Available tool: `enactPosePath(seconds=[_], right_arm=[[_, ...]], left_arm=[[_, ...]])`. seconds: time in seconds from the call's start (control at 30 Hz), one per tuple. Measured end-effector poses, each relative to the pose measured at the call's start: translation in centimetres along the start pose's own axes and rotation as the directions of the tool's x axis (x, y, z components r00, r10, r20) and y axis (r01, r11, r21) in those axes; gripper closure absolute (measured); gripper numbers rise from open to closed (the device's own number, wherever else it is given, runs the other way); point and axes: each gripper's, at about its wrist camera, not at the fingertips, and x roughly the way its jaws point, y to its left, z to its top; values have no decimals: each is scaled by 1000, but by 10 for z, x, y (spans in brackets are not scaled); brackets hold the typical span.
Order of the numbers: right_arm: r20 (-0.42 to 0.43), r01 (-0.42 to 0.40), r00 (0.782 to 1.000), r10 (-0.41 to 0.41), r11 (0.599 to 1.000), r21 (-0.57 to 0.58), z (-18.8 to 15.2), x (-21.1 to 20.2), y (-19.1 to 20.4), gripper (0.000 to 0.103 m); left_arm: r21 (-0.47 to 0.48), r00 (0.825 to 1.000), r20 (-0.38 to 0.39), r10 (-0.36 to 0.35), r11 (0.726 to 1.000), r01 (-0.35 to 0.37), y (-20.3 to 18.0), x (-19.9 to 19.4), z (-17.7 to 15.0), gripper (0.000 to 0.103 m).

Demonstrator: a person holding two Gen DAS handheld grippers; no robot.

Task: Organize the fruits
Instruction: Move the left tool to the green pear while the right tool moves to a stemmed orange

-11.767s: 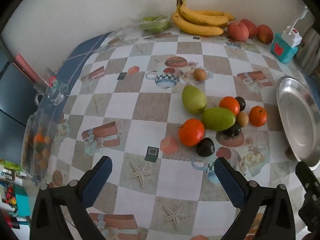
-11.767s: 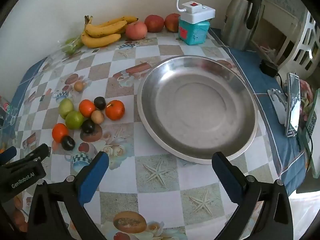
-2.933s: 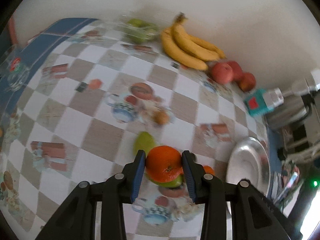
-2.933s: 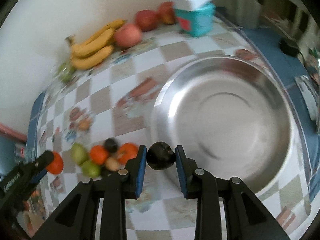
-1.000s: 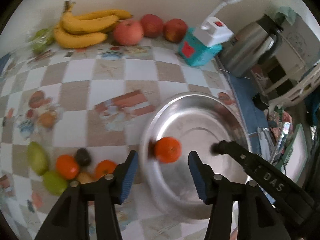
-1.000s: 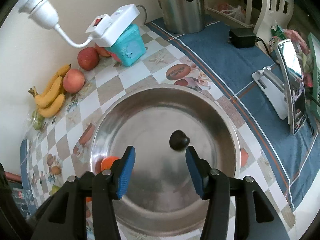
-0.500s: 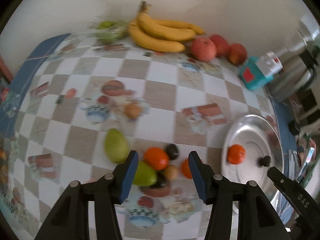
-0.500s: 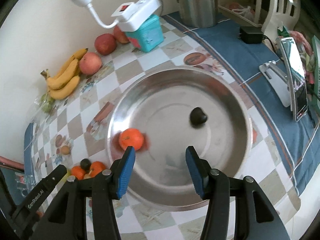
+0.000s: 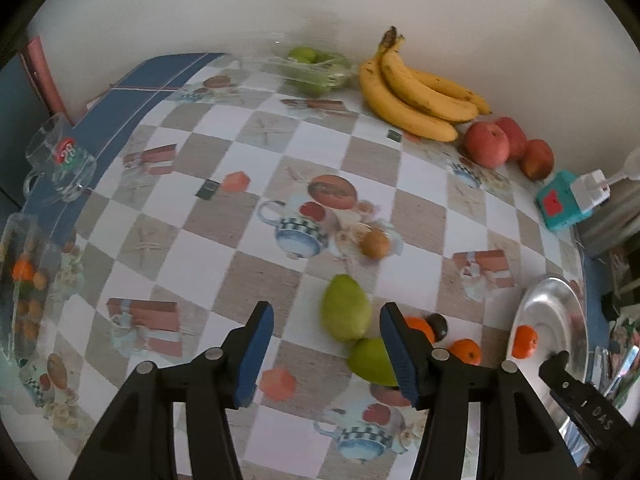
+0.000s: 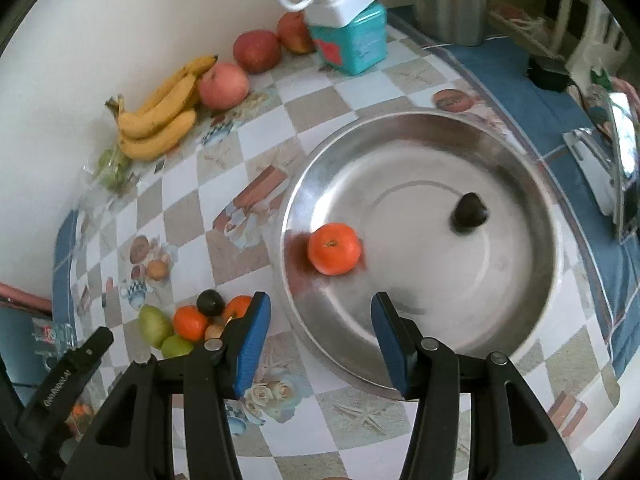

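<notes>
The steel bowl [image 10: 404,118] holds one orange [image 10: 334,249] and one dark fruit [image 10: 469,209]. My right gripper [image 10: 318,336] hangs open and empty over the bowl's near left rim. On the checked cloth left of the bowl lies a cluster: two green fruits [image 9: 346,312] [image 9: 372,356], two oranges [image 9: 466,352] and a dark fruit [image 9: 439,325]. My left gripper [image 9: 326,350] hovers above the cluster with its jaws opening. The upper green fruit shows in the gap between them, untouched. A brown fruit [image 9: 375,243] sits apart, farther back.
Bananas [image 9: 416,96], red apples [image 9: 486,146] and a bag of green fruit [image 9: 316,68] line the wall. A teal box [image 10: 352,46] with a white power strip and a kettle [image 10: 452,0] stand behind the bowl. A glass mug [image 9: 60,168] stands at the left edge.
Both grippers let go of the orange and the dark fruit into the bowl. The left gripper then swung left over the cluster and widened. The right gripper drew back to the bowl's near rim.
</notes>
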Motion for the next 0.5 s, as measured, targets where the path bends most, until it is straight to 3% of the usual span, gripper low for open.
enactPosePath(seconds=[0.13, 0.2, 0.43, 0.5], right_arm=[[-35, 29, 999, -31, 998, -55, -1, 11, 12, 47], [-33, 45, 998, -48, 997, -70, -2, 13, 13, 25], [-37, 82, 996, -85, 994, -66, -5, 18, 7, 17], [-31, 80, 996, -82, 995, -66, -4, 18, 6, 10]], left_arm=[[-6, 1000, -3, 27, 1000, -27, 5, 2, 4, 26], [-2, 999, -6, 49, 999, -49, 6, 4, 4, 3], [-1, 995, -41, 90, 996, -90, 8, 17, 2, 0], [2, 994, -41, 98, 995, -98, 8, 18, 1, 0]])
